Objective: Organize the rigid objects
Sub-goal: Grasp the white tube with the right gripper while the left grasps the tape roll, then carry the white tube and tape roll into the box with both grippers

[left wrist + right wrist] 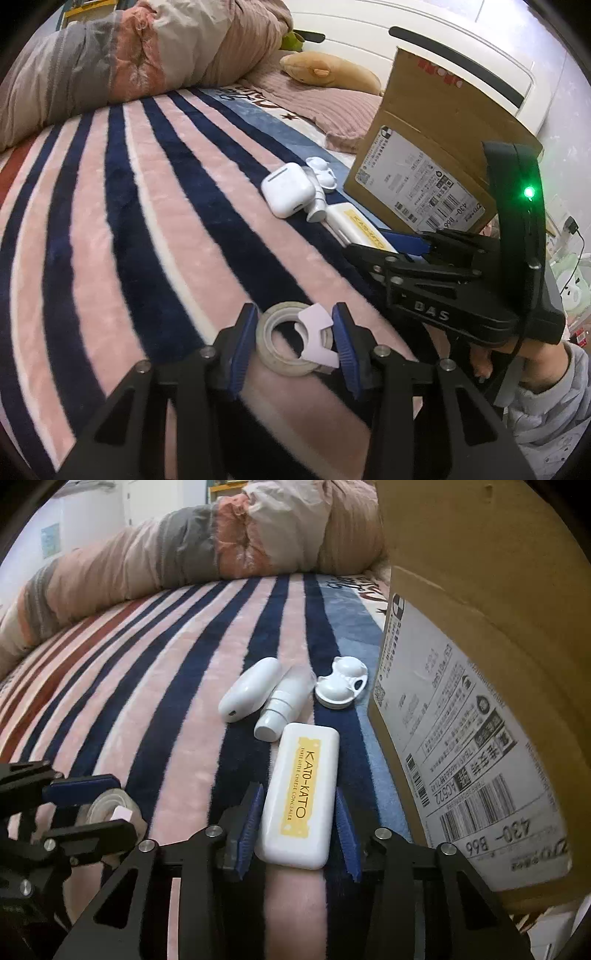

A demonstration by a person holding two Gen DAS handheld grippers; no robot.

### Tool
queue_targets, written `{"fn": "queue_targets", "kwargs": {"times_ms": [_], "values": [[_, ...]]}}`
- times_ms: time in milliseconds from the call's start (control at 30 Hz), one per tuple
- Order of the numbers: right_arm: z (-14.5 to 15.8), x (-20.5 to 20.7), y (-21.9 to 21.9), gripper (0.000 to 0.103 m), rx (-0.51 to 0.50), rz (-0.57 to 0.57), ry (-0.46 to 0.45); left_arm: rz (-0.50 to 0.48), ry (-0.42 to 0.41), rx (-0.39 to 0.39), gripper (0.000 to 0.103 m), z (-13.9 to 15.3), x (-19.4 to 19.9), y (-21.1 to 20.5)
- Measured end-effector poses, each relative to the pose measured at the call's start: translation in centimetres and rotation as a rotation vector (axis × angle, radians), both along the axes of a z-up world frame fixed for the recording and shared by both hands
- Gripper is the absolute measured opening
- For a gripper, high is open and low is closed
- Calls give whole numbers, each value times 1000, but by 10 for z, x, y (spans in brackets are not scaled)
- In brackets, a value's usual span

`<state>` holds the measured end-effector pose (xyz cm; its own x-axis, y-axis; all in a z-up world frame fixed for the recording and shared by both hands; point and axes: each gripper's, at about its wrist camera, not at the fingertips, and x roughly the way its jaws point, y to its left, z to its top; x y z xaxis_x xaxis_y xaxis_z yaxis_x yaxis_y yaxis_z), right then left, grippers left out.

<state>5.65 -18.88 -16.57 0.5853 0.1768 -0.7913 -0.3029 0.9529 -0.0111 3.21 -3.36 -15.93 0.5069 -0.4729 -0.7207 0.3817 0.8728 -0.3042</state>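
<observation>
Two hand-held tongs are lowered onto a bed (147, 206) covered by a blanket striped in pink, navy and white.

Left tongs (295, 341): the blue pads stand on either side of a roll of clear tape (284, 347) that lies flat on the blanket. The left pad touches the roll's outer wall; the right pad meets the white paper tab (317, 334) stuck on the roll. The tongs thus close on the roll of clear tape, which rests on the bed.

Right tongs (299, 821): the pads flank the near end of a white concealer case (301, 797) with a yellow label, lying lengthwise on a navy stripe. The left pad lies against the case's side; the right pad stands just beside the other side with a thin gap showing, so a firm clamp cannot be told from this view.

Beyond the case, close together on the blanket, lie a white earbud case (249, 696), a small white bottle (282, 709) on its side and a white twin-cup lens case (341, 686). A cardboard box (480, 701) with a shipping label stands just to the right of them. A rumpled quilt (184, 554) is heaped at the far edge of the bed, and a tan plush toy (328, 72) lies near the headboard. A grey sleeve (554, 406) shows behind the right tongs in the left wrist view.
</observation>
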Motion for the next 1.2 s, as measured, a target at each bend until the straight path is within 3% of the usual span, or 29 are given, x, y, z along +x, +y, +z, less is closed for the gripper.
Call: {"fn": "queue_targets", "kwargs": {"times_ms": [267,367,467,600,767,900,1000,1200], "values": [[8,-19,4,32,47,119,9,90,-34,8,39,16,-4,28],[1,-12,11,31,20,118,53,125,-38,34,39,19,-5,34],[1,-11,13,31,29,116,26,136,-49,39,39,27,-9,37],[22,-22,20,31,66,185,-40,144,-123,54,39,64,-17,37],[83,-44,12,31,176,289,-151,148,-244,67,39,132,-29,28],[139,-60,-17,31,260,323,-268,92,-320,51,39,180,-32,1],[170,-60,-57,31,297,282,-345,25,-352,31,39,206,-25,-32],[180,-30,-129,31,200,126,-338,-118,-325,58,39,219,15,-123]]}}
